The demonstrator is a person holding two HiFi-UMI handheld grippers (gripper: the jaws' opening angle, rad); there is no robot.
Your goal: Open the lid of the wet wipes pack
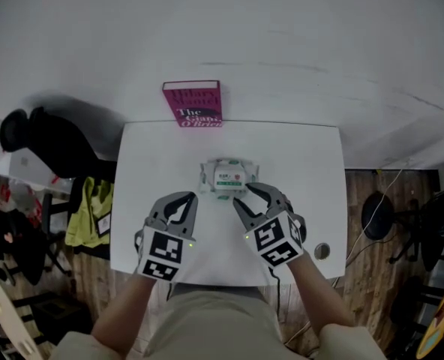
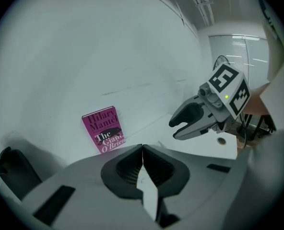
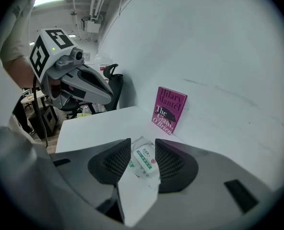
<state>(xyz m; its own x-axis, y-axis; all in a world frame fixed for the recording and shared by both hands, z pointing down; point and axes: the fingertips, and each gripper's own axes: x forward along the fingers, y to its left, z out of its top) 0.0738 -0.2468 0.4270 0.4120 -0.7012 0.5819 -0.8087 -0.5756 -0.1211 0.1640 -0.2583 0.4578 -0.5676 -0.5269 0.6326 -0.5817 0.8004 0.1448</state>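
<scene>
The wet wipes pack [image 1: 226, 177] is white with a green label and lies flat in the middle of the white table [image 1: 304, 171], its lid down. My right gripper [image 1: 241, 194] stands open just in front of the pack's right corner, not touching it. In the right gripper view the pack [image 3: 144, 163] shows in the gap of the right gripper [image 3: 143, 142]. My left gripper [image 1: 190, 199] is shut and empty, hovering near the pack's front left. In the left gripper view the left gripper [image 2: 142, 147] has its jaws meeting, and the pack is hidden there.
A magenta book [image 1: 193, 103] stands against the wall at the table's back edge. A small round disc [image 1: 322, 251] sits near the table's front right. A black chair [image 1: 46, 137] and a yellow-green vest [image 1: 91, 208] are left of the table.
</scene>
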